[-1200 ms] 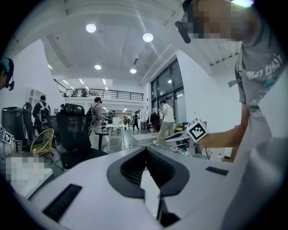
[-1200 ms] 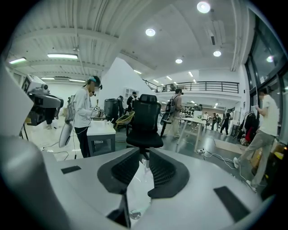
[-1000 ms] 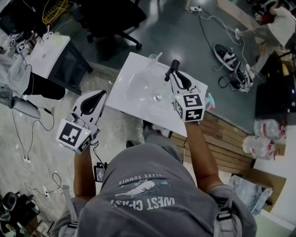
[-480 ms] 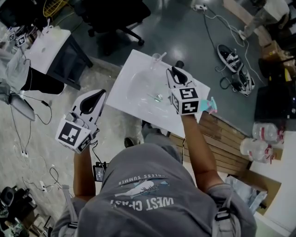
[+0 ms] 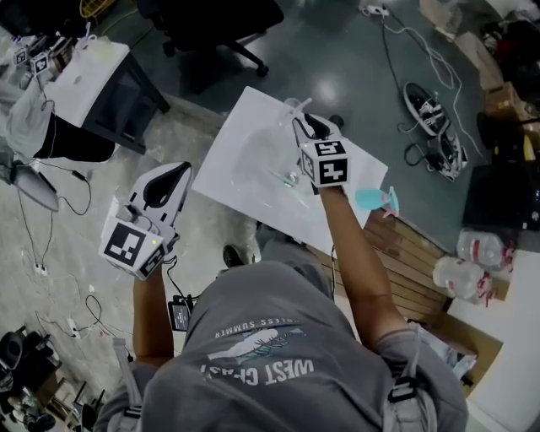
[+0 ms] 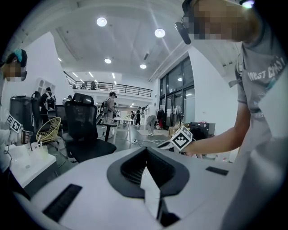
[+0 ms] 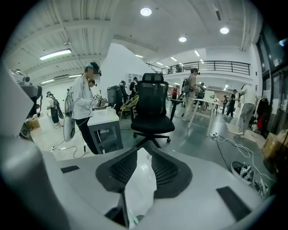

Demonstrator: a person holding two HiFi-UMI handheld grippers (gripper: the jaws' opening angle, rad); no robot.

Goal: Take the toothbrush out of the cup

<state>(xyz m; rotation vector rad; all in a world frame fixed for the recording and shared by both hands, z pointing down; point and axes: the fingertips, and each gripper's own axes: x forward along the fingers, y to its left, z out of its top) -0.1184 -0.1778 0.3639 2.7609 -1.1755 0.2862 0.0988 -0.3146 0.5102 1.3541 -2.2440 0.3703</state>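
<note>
A clear cup (image 5: pixel 288 110) stands at the far edge of the white basin top (image 5: pixel 245 148), with a pale toothbrush (image 5: pixel 302 104) leaning out of it to the right. My right gripper (image 5: pixel 302 122) reaches over the top, its tips just beside the cup on the near right. Its jaws are opening, and in the right gripper view only white surface shows in the gap of the right gripper (image 7: pixel 144 152). My left gripper (image 5: pixel 171 175) hangs over the floor left of the top, jaws together and empty; in its own view the left gripper (image 6: pixel 146 150) points into the room.
A drain (image 5: pixel 291 179) sits in the middle of the basin. A teal object (image 5: pixel 372 200) lies at the top's right edge. A black office chair (image 5: pixel 215 25) stands beyond the top, a white desk (image 5: pixel 84 72) at far left, shoes (image 5: pixel 429 114) and cables at right.
My right gripper has moved forward and left across the basin top, up to the cup. The left gripper has stayed where it was.
</note>
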